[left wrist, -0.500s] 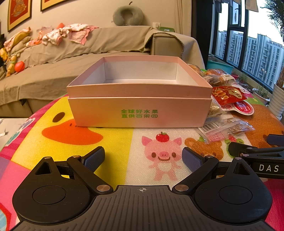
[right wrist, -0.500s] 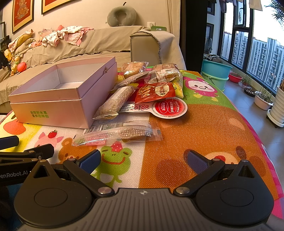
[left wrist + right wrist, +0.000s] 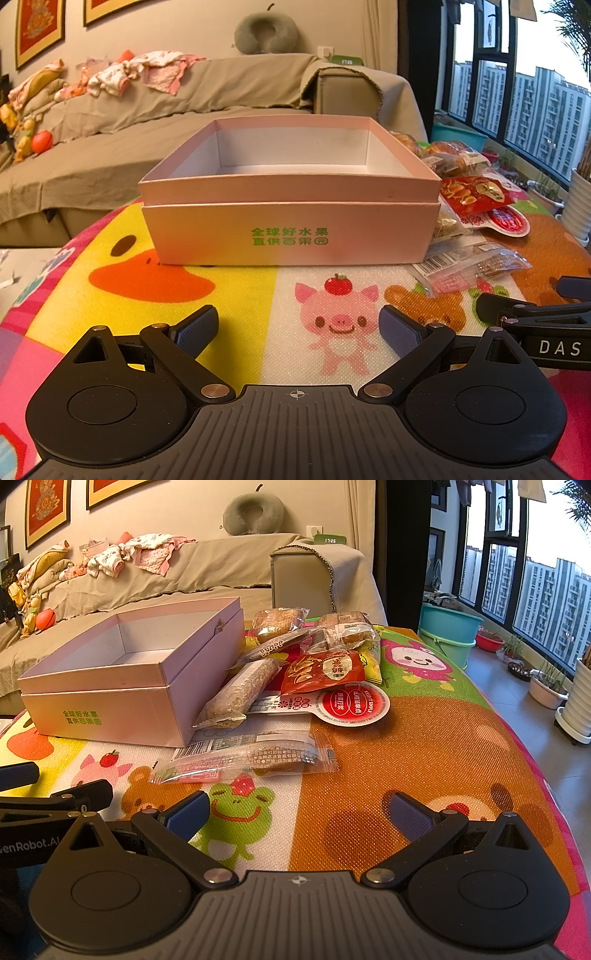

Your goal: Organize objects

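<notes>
While both your grippers hover low over the cartoon mat [image 3: 406,738], neither has anything in it: the left gripper [image 3: 298,326] has its jaws spread wide over the pig print, nothing between the pads, and the right gripper [image 3: 300,812] is spread just as wide over the frog and orange patch, also bare. Your box [image 3: 291,206] sits dead ahead of the left gripper, upright, lid off, nested in a slightly wider base with green lettering on the front; the inside looks bare as far as the view reaches. Your snacks are piled on the mat just right of the box. Nearest the right gripper lies a clear flat packet [image 3: 251,760], lengthwise across the view, its left end near the box corner. Behind it a grain bar [image 3: 240,694] leans against the box's right wall. Beside that a red pouch [image 3: 325,672] lies on top of a round red-and-white label pack [image 3: 351,705]. At the back are two bread packs [image 3: 280,622], touching the pile; their exact stacking is unclear. From the left view your right gripper's black finger shows at the right edge, near the clear packet, not touching it. Couch [image 3: 184,122] sits behind the table.
</notes>
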